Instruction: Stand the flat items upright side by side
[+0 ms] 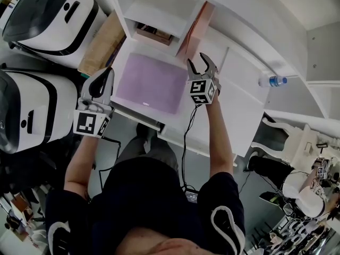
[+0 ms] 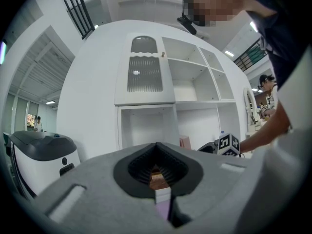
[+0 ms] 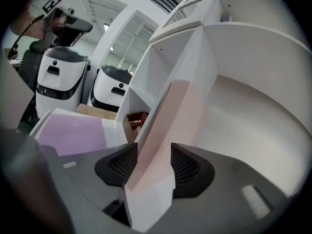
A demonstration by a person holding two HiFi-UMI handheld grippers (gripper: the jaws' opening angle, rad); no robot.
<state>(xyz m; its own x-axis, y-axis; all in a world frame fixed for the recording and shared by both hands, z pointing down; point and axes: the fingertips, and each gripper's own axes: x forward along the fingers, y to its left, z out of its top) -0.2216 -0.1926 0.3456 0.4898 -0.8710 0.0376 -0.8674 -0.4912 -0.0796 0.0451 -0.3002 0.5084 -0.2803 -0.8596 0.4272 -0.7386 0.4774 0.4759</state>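
A: State of the right gripper (image 1: 202, 64)?
B: It's pinching the pale pink flat box (image 3: 170, 116). The black pads sit on both broad faces, and the box's white near edge runs down between them. The box is on edge and tilted, against a divider of the white shelf unit (image 1: 239, 110).
A: Where's its foot?
B: Hidden. The gripper body covers it in the right gripper view. The head view is too steep to tell whether the bottom edge touches the shelf.
A: And the left gripper (image 1: 109, 73)?
B: Jaws pressed together, nothing between them. It sits off the shelf's left edge, beside two white-and-black machines (image 1: 37, 110), both cut off by the frame.
A: The other flat item?
B: The lilac flat rectangular box (image 1: 149, 83) lies flat on the shelf surface between the grippers, apart from the pink one. The left gripper view only shows a sliver of it through the slot under the jaws.
A: What's in the cubby behind?
B: A small brown wooden box (image 1: 154, 34). Its contents are too small to make out.
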